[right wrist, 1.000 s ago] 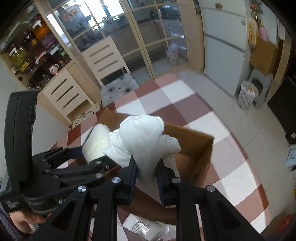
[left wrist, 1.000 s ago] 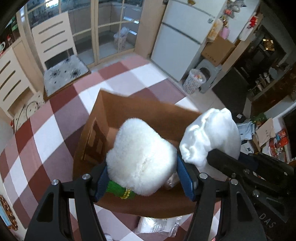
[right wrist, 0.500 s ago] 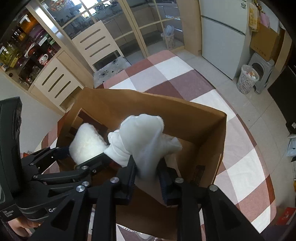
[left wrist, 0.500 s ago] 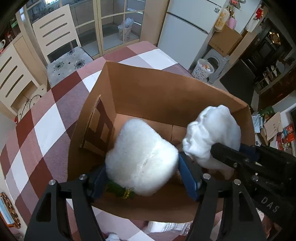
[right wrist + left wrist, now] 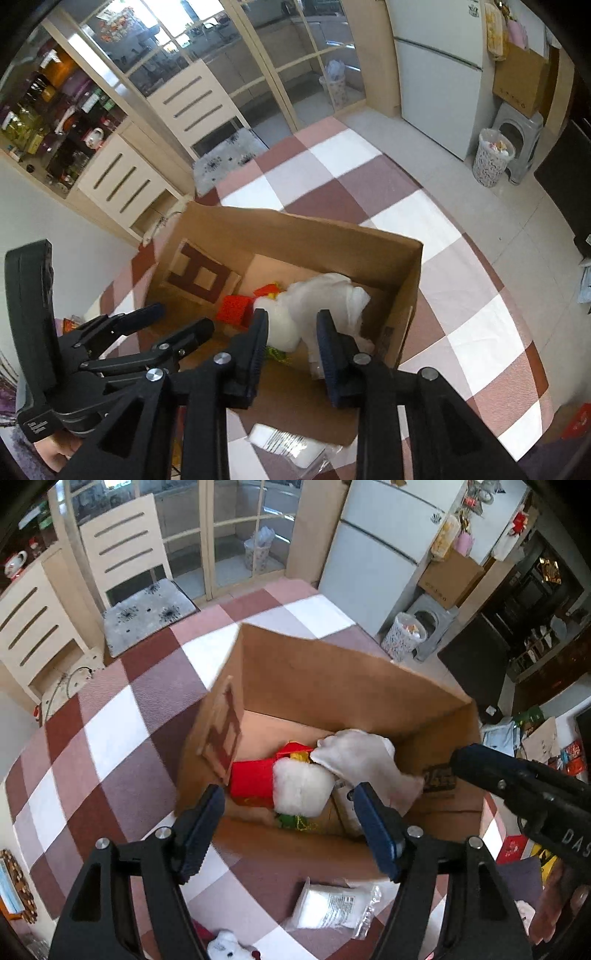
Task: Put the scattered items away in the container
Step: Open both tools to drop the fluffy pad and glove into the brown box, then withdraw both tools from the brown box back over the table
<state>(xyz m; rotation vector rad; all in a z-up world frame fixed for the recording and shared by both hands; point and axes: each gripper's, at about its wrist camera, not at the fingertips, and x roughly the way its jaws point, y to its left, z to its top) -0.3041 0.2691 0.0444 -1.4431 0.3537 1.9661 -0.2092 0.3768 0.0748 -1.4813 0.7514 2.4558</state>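
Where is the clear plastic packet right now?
In both wrist views the clear plastic packet lies on the checked tablecloth, outside the cardboard box, just below its near wall.

Left tongs (image 5: 288,823), just opening, hang empty above the red-and-white plush (image 5: 291,782) in the cardboard box (image 5: 332,686)

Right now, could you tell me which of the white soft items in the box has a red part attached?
It is the fluffy white item lying left of the plain white cloth in the cardboard box: red fabric joins it, while the cloth is white all over.
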